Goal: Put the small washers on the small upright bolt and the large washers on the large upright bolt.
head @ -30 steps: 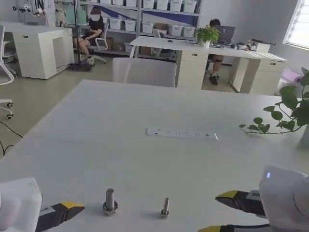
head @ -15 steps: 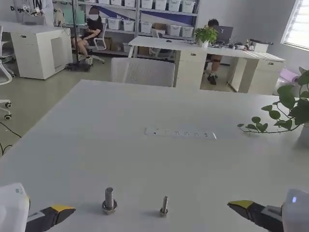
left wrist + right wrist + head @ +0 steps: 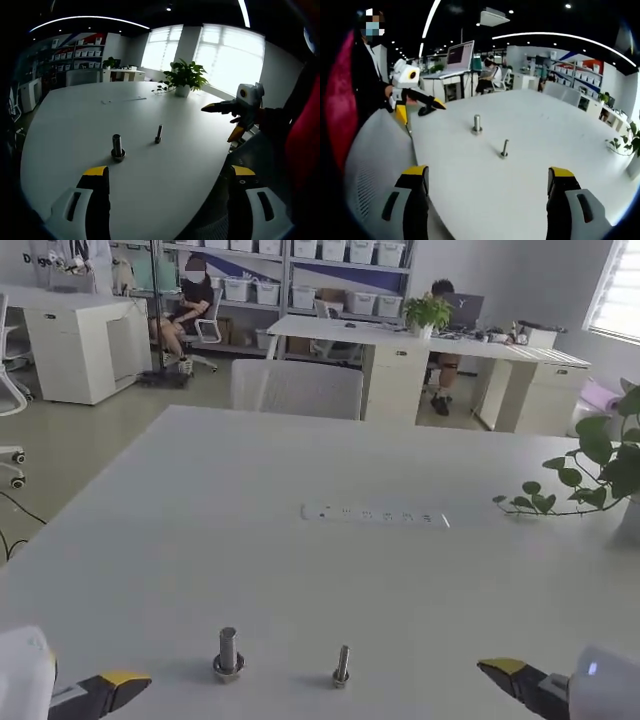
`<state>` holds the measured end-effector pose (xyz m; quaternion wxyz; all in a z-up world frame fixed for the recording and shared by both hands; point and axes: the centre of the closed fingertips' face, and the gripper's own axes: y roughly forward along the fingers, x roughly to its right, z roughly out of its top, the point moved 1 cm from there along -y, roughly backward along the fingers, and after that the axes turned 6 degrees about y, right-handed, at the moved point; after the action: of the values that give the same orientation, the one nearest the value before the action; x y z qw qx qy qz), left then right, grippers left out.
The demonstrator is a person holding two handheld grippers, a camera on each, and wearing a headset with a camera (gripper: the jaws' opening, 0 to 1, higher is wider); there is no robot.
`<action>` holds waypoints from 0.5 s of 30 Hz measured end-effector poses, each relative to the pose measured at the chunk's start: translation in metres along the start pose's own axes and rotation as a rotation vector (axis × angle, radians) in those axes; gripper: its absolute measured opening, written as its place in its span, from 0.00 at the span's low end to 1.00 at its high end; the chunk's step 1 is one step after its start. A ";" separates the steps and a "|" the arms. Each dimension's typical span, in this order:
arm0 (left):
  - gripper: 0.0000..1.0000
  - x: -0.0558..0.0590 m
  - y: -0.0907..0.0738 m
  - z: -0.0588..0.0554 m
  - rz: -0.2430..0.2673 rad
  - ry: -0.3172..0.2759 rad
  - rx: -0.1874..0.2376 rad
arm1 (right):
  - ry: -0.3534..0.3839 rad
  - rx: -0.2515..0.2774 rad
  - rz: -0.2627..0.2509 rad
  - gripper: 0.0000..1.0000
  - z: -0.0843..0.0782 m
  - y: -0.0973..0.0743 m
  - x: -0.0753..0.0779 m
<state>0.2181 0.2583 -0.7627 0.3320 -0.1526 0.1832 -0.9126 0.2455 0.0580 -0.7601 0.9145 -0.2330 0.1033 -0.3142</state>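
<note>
The left gripper [image 3: 169, 172], black jaws tipped yellow, stands wide apart and empty, and so does the right gripper [image 3: 488, 173]. Between them stand two steel bolts, a thick upright bolt [image 3: 227, 653] and, near it, a thin upright bolt [image 3: 342, 665]. Each has a collar at its foot; the washers in it cannot be counted. The white table [image 3: 200, 530] carries one power strip [image 3: 375, 516] and one leafy plant [image 3: 600, 470]. Office desks and shelves stand behind.
</note>
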 end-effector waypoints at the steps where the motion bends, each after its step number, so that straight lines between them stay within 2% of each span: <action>1: 1.00 -0.001 0.000 -0.001 0.004 -0.001 -0.003 | 0.009 -0.001 0.003 1.00 -0.001 0.001 -0.001; 5: 1.00 -0.003 0.001 -0.005 0.000 -0.004 -0.005 | 0.010 0.012 -0.002 1.00 -0.003 0.006 0.000; 11: 1.00 -0.005 0.005 -0.013 0.001 -0.021 -0.021 | 0.020 -0.004 -0.003 1.00 -0.012 0.010 0.001; 15: 1.00 -0.007 0.005 -0.012 0.010 -0.023 -0.019 | 0.025 -0.009 -0.007 1.00 -0.016 0.010 0.005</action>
<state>0.2212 0.2626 -0.7768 0.3371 -0.1654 0.1890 -0.9074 0.2489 0.0562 -0.7795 0.9110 -0.2335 0.1154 -0.3198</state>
